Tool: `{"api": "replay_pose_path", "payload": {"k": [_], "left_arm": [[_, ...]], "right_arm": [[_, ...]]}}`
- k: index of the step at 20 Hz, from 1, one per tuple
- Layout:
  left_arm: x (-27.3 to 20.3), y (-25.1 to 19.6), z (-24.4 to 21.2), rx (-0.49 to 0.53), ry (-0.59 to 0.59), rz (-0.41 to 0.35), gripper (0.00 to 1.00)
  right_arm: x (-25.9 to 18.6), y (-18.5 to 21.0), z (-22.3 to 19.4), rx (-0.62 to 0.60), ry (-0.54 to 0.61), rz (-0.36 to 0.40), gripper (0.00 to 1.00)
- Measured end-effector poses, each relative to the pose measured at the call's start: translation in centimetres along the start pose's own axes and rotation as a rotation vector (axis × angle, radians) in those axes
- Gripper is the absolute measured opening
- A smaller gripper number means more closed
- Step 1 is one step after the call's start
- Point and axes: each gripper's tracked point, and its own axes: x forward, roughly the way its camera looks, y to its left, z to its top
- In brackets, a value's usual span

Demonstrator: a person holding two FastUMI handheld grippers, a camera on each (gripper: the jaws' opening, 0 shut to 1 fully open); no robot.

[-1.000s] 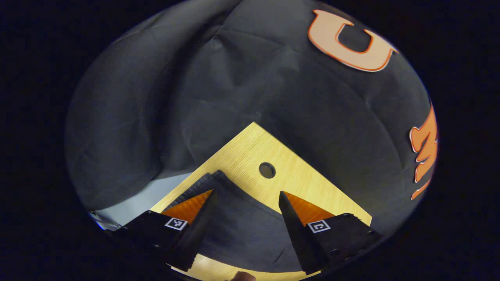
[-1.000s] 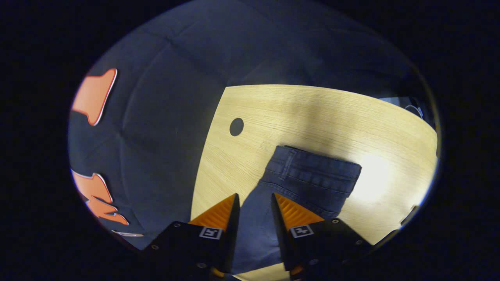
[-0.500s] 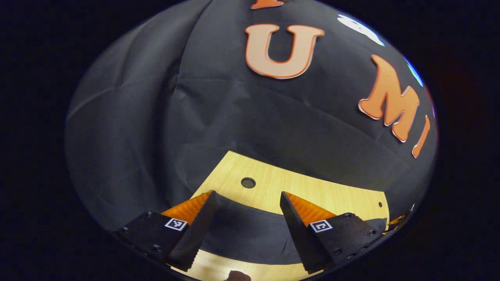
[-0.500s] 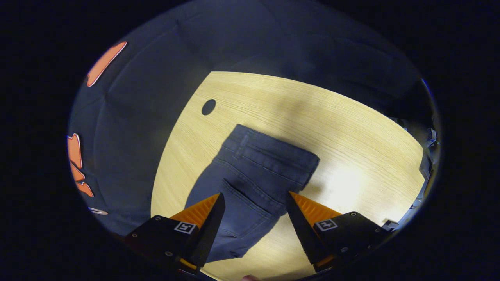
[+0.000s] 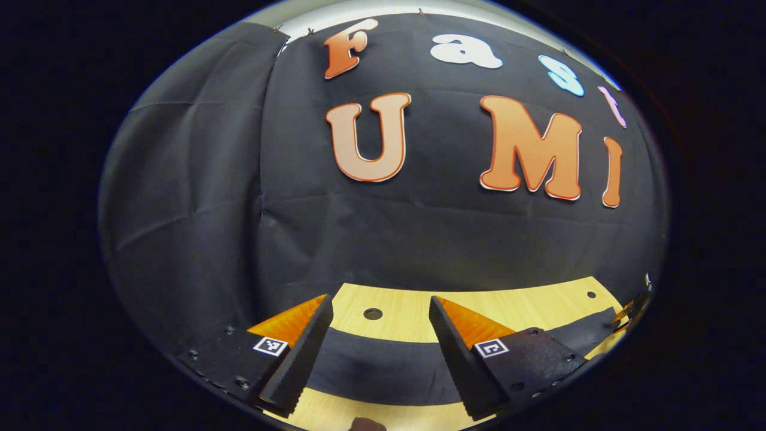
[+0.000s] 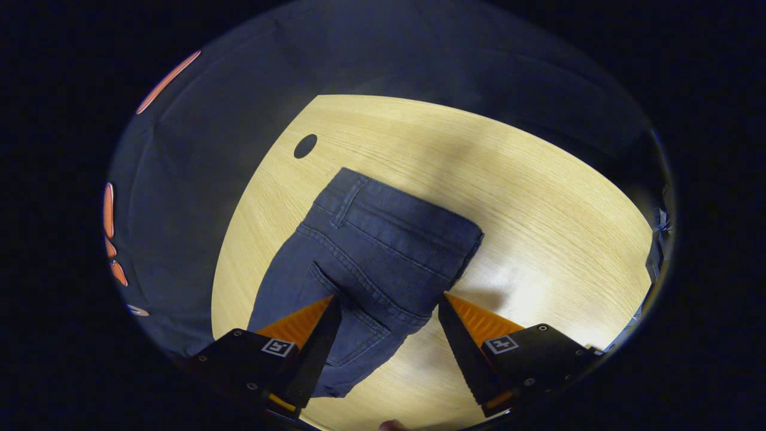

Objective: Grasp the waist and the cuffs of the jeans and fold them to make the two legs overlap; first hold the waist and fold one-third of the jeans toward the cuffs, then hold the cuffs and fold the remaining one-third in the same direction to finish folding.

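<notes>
Dark denim jeans (image 6: 371, 251) lie flat on the wooden table (image 6: 538, 197), waistband toward its far edge, bare wood all round. Right tool (image 6: 388, 335) hangs spread above them; left tool (image 5: 380, 341), likewise released, faces the cloth wall.

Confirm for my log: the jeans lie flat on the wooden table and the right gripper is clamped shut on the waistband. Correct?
Not quite. In the right gripper view, the right gripper is open, its fingers spread apart above the jeans and gripping nothing. The jeans do lie flat on the wooden table.
</notes>
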Motion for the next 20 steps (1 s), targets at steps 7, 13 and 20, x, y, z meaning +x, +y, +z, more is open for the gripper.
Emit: {"api": "replay_pose_path", "payload": {"k": [7,13,20], "left_arm": [[-6.4,-3.8,1.8,0.010,-0.119,0.019,0.97],[-9.9,-6.4,0.3,0.040,-0.111,0.033,0.95],[-14.2,-10.0,-1.1,0.095,-0.162,0.057,0.96]], "right_arm": [[0.9,-0.4,0.3,-0.051,-0.041,-0.015,0.97],[1.8,-0.4,0.3,-0.078,-0.070,-0.009,0.38],[0.2,0.7,0.9,-0.127,-0.164,0.017,0.27]]}}
